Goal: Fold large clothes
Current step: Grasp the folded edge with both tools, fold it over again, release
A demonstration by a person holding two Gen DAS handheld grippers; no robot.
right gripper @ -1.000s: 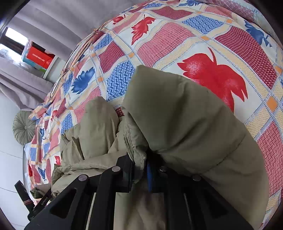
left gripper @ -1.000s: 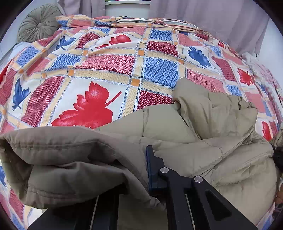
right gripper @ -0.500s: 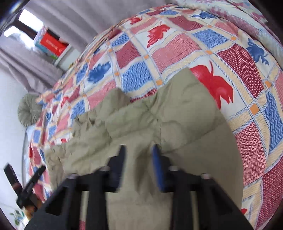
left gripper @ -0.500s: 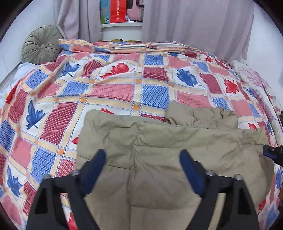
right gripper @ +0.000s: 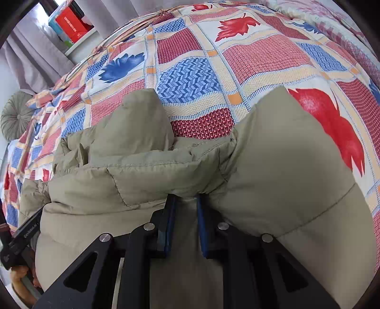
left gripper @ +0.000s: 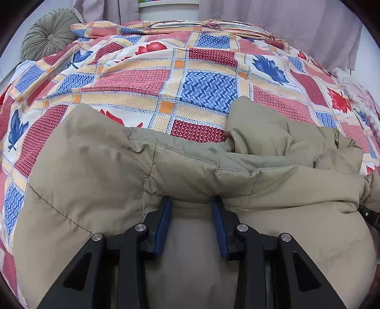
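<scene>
A khaki padded jacket (left gripper: 95,171) (right gripper: 285,166) lies bunched on a patchwork bedspread (left gripper: 206,88) (right gripper: 190,78). My left gripper (left gripper: 192,199) has its blue pads pushed in under a thick fold along the jacket's near edge. The pads are narrowed around the fabric and the fold hides their tips. My right gripper (right gripper: 186,197) grips the same padded edge with its pads closer together, and cloth fills the gap. A sleeve (right gripper: 140,123) sticks up behind the fold.
A round grey cushion (left gripper: 47,33) (right gripper: 14,114) sits at the head of the bed. Grey curtains (left gripper: 308,19) hang behind it, and a red box (right gripper: 71,21) stands on a shelf. The left tool and a hand (right gripper: 19,280) show at the right view's lower left.
Both grippers let go of the jacket and opened, the left one wide. Both have since come down onto the near folded edge and narrowed around it.
</scene>
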